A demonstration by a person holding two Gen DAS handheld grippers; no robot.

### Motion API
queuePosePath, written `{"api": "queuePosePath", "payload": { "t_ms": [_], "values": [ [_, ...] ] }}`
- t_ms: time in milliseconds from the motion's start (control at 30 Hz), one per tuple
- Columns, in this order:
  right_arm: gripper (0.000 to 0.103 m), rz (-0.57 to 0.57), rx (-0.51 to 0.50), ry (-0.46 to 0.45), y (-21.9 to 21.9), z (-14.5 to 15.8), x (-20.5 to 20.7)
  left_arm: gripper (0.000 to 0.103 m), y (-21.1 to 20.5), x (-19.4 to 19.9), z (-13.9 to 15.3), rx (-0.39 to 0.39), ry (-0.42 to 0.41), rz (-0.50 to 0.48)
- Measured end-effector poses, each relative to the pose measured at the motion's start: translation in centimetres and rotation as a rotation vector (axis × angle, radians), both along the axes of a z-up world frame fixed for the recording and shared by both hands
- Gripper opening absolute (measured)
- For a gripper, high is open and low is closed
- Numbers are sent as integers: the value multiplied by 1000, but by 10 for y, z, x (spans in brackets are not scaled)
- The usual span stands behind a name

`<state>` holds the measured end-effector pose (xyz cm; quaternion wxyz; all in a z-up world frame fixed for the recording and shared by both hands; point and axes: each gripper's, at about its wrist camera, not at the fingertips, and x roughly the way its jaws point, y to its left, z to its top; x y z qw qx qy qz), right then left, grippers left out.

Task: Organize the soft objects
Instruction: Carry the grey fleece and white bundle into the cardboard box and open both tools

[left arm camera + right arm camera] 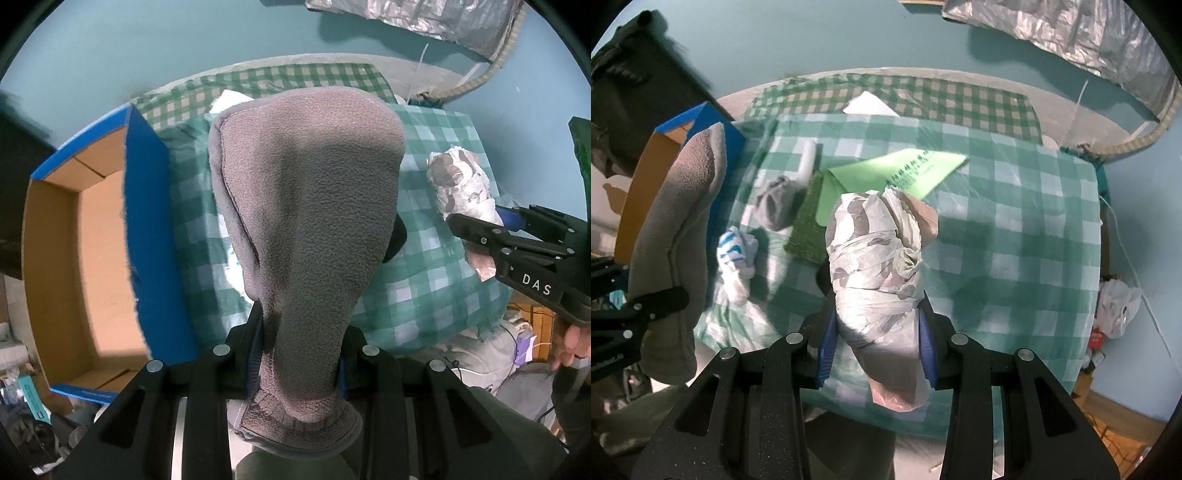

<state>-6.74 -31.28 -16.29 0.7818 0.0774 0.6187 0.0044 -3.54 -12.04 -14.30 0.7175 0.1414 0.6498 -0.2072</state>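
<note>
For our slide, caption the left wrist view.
Left gripper holds a grey fleece slipper beside an open cardboard box.

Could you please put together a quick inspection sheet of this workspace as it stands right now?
Surface: table under a green checked cloth, wrinkled at the near left edge.
Job's things: grey fleece piece in the left hand-held gripper; bundle wrapped in patterned plastic in the right hand-held gripper; grey sock ball and blue-striped white sock lying on the cloth; open blue cardboard box at the left edge.
Clutter: green paper sheet, dark green mat, white roll.
Grippers: both shut on their loads.
Cables: thin white cord at the right of the table.
Surroundings: teal wall, silver foil sheet hanging, white bag on the floor.
</note>
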Motion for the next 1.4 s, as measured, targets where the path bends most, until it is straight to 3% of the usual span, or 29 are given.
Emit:
{"api": "queuePosePath", "payload": {
  "t_ms": [567,1400],
  "values": [
    [37,118,-4,-52,60,43,29,32,63,9,32,-30,-54,147],
    [37,344,25,-77,180,49,83,32,167,28,29,-17,-58,403]
  ]
}}
